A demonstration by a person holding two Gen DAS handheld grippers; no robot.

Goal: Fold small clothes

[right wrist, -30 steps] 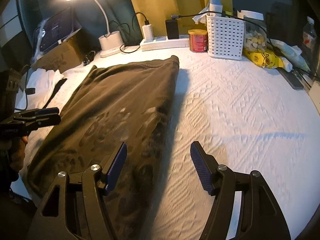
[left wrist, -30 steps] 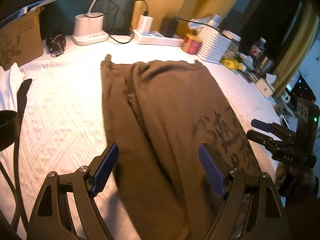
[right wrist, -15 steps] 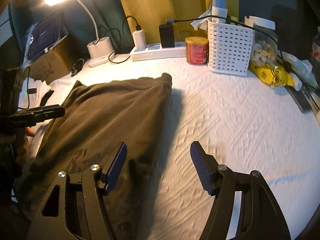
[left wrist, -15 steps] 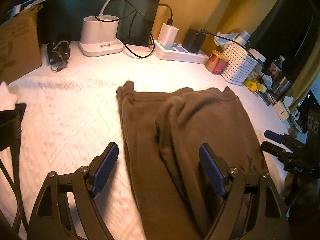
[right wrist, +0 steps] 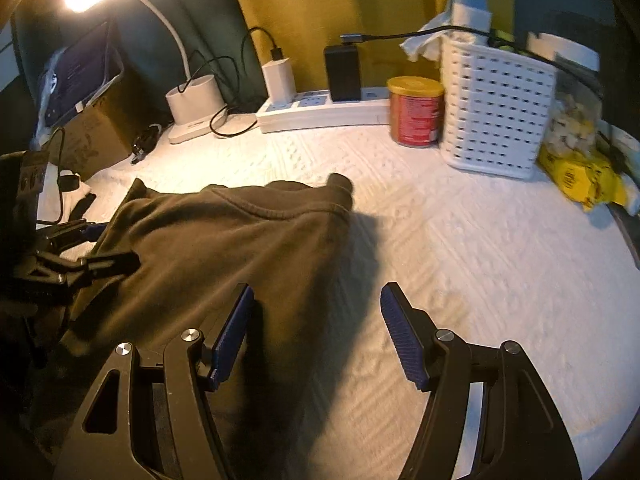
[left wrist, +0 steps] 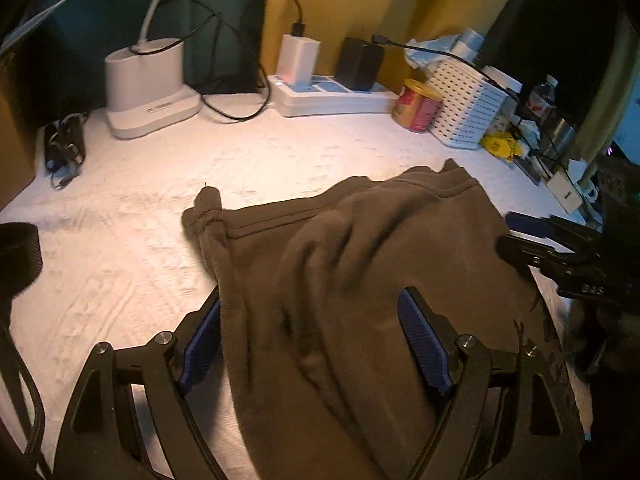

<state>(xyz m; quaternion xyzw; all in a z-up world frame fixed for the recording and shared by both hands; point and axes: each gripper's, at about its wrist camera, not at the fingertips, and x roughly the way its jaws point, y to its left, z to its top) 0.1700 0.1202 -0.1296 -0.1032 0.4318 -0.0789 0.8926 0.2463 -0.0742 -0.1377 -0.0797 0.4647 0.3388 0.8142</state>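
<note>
Both grippers hung over the brown garment (left wrist: 340,288), which lay across lower centre of the left view on the white-covered desk (left wrist: 120,208). Left gripper (left wrist: 316,340) jaws were apart, straddling the cloth's left edge, nothing pinched. Right gripper (right wrist: 316,332) jaws were apart too, astride its right edge. Fabric looked soft, limp, light, already rumpled; it would likely sag and drag. Best hold: the stitched hem corners (left wrist: 206,210) at the far end.
</note>
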